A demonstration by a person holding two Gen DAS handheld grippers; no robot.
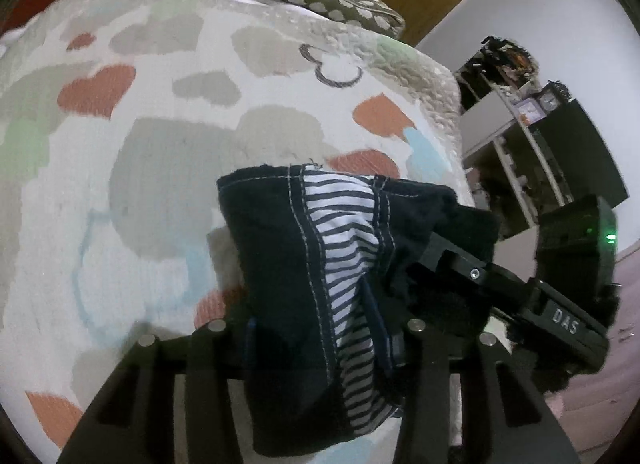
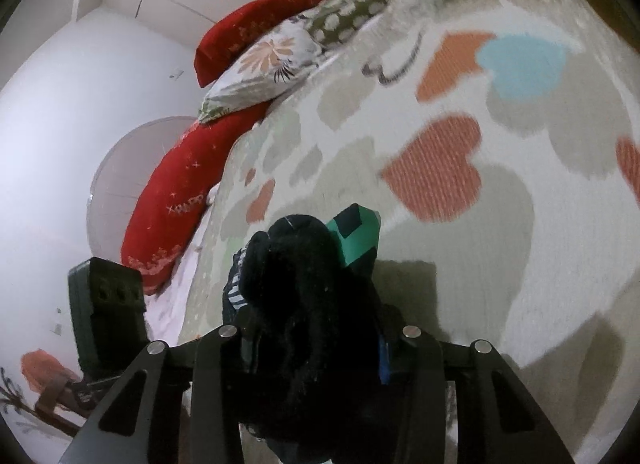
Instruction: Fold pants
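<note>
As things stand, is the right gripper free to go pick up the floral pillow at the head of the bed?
Probably not: the right gripper is clamped on bunched dark pants, so it would have to let go first. The floral pillow lies uncovered across the bedspread.

The left tongs (image 1: 320, 328) point steeply downward, their jaws closed onto dark fabric that fills the gap between them. The right tongs (image 2: 312, 328) tilt down less sharply and are likewise clamped on a bunched dark wad; one green fingertip (image 2: 354, 234) shows past it. In the left wrist view, the right tongs (image 1: 568, 304) sit just beside.
</note>
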